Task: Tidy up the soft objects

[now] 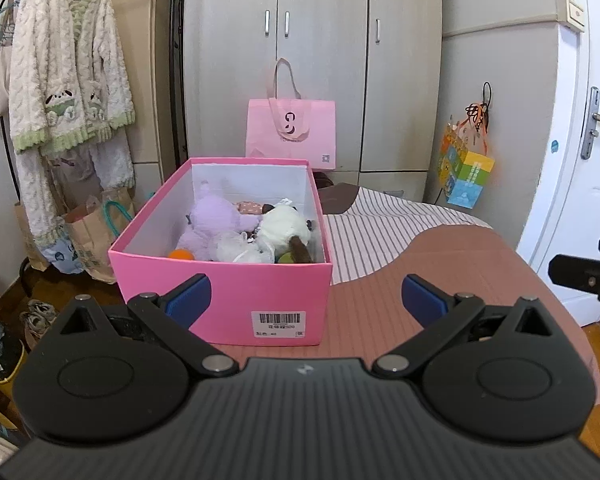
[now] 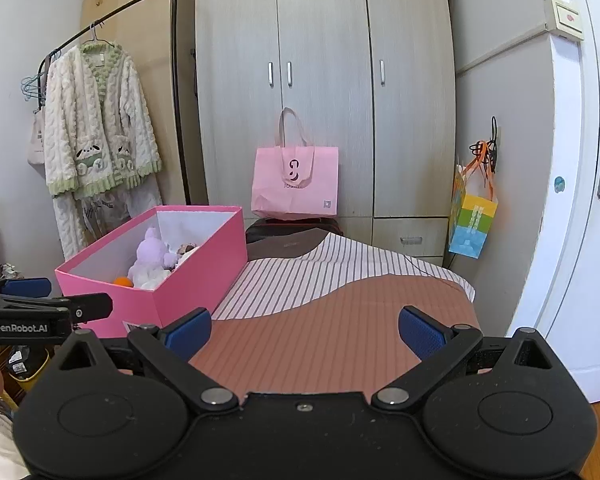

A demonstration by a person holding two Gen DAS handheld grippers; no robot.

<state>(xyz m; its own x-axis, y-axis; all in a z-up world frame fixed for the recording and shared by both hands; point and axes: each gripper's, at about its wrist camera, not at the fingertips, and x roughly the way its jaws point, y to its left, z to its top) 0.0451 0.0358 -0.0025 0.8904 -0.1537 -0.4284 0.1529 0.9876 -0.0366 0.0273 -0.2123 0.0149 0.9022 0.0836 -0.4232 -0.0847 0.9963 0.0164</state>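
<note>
A pink box (image 1: 224, 292) stands on the striped cloth-covered table (image 1: 420, 280). Inside lie a purple plush (image 1: 208, 220), a white plush with dark ears (image 1: 284, 226), a small white fluffy toy (image 1: 236, 248), an orange ball (image 1: 182, 255) and a green bit. My left gripper (image 1: 306, 300) is open and empty, just in front of the box's near wall. My right gripper (image 2: 304, 330) is open and empty over the bare table, right of the box (image 2: 188, 280). The purple plush (image 2: 150, 254) and orange ball (image 2: 123, 281) show there too. The left gripper's side (image 2: 40, 312) shows at that view's left edge.
A pink tote bag (image 1: 292, 136) stands behind the table against the grey wardrobe (image 1: 320, 60). A fluffy robe (image 1: 66, 64) hangs on a rack at left, paper bags (image 1: 92, 236) below it. A colourful gift bag (image 1: 466, 176) hangs at right beside the white door (image 1: 580, 120).
</note>
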